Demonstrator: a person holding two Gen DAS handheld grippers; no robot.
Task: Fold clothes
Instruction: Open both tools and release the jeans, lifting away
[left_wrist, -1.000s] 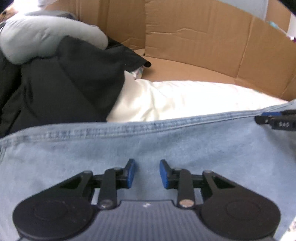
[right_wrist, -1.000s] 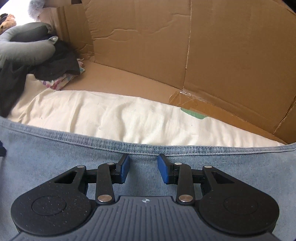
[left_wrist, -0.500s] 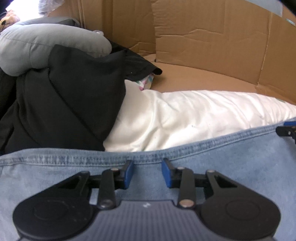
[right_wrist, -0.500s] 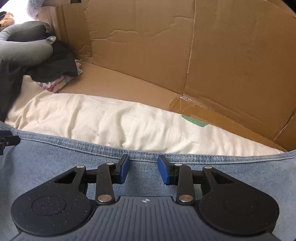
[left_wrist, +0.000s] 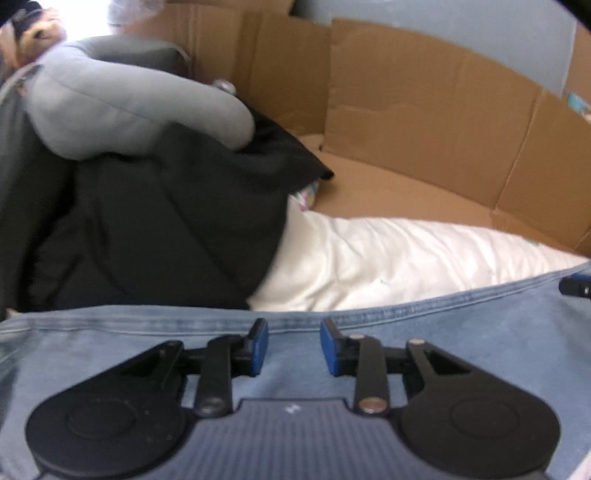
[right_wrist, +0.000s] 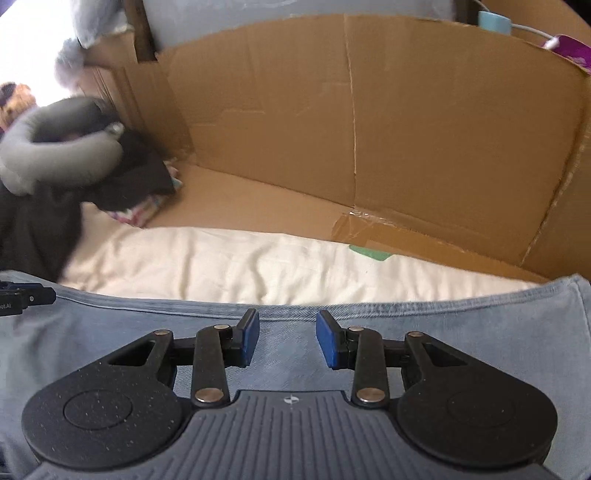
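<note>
A light blue denim garment (left_wrist: 461, 332) lies spread flat under both tools, its stitched far edge just past the fingertips. My left gripper (left_wrist: 294, 345) hovers over the denim near that edge, open, nothing between its blue pads. In the right wrist view the same denim (right_wrist: 110, 332) fills the foreground, and my right gripper (right_wrist: 287, 341) is open above it, close to the hem. The other tool's tip shows at the frame edge in each view: the right one (left_wrist: 576, 286) and the left one (right_wrist: 26, 297).
A cream sheet (left_wrist: 388, 266) covers the surface beyond the denim. A pile of black clothes (left_wrist: 147, 229) with a grey neck pillow (left_wrist: 129, 110) on top sits at the left. Cardboard walls (right_wrist: 351, 129) enclose the back and right.
Both grippers have drawn back toward me across the denim, so its far hem now lies just beyond the fingertips and more cream sheet shows. Both stay open.
</note>
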